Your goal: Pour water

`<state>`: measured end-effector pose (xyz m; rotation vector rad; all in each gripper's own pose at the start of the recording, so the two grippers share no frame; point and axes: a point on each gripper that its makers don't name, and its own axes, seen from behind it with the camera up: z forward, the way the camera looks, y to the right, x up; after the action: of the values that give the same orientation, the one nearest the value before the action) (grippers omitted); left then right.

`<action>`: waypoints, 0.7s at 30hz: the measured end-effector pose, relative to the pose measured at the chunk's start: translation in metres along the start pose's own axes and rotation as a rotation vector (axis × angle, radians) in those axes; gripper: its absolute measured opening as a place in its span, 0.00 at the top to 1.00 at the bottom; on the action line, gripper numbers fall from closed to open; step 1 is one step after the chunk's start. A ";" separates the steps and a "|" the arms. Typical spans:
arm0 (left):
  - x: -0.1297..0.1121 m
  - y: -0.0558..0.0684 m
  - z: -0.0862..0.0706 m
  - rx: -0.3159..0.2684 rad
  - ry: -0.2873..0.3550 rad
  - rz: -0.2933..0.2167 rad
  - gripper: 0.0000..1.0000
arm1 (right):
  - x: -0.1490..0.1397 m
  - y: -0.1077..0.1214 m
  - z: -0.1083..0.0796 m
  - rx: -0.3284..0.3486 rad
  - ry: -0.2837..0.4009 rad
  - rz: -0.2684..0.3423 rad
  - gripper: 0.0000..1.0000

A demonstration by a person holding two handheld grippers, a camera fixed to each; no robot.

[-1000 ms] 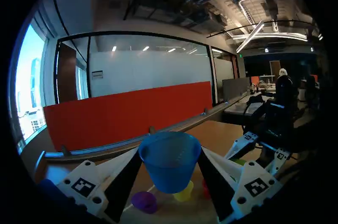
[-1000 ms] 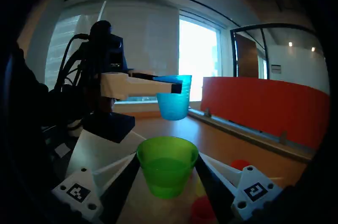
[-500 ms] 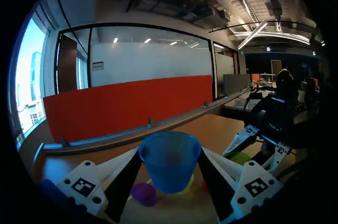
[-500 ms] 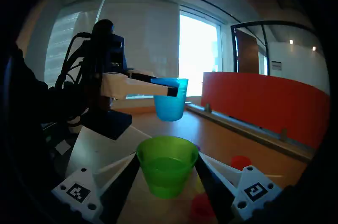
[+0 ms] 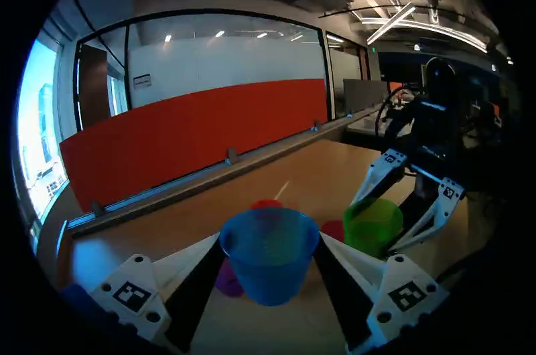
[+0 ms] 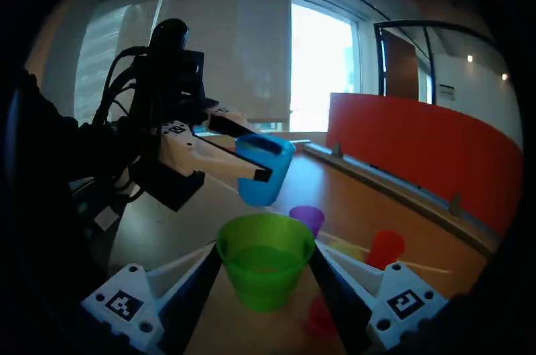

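At 6 o'clock in the left gripper view, the left gripper point(image 5: 269, 251) has its jaws closed against both sides of a blue cup point(image 5: 269, 271), whose open mouth faces 12 o'clock. Just past it on the wooden bench point(image 5: 301, 177), a purple cup point(image 5: 228, 281) sits toward 7 o'clock, a red cup point(image 5: 266, 205) peeks over the blue rim at 12 o'clock, and a pink cup point(image 5: 333, 228) sits toward 2 o'clock. Farther out, toward 4 o'clock, the right gripper point(image 5: 375, 221) carries a green cup point(image 5: 368, 233), with one jaw pressed on each side of it. Beyond, an orange partition point(image 5: 187, 134) runs along the far edge of the bench from 9 to 1 o'clock.

Seen from the right gripper view, the green cup stands upright at 6 o'clock between the closed jaws, and a faint line inside looks like a liquid level. The blue cup hangs above and behind it at 12 o'clock, slightly tipped and apart from the green rim. The purple cup stands between the two on the bench. A bright window point(image 6: 321, 67) fills the background at 12 to 1 o'clock.
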<state>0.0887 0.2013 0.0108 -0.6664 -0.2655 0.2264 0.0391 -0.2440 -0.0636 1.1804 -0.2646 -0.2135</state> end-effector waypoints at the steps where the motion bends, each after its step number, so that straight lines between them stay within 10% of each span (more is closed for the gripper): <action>1: -0.004 0.001 0.001 -0.001 -0.009 0.004 0.13 | -0.002 0.000 0.000 0.001 -0.008 -0.001 0.09; 21: -0.068 0.012 0.008 -0.045 -0.151 0.051 0.13 | -0.037 -0.013 0.009 0.046 -0.133 -0.004 0.09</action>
<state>0.0205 0.1954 -0.0022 -0.7021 -0.3997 0.3206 0.0011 -0.2454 -0.0764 1.2144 -0.3855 -0.2907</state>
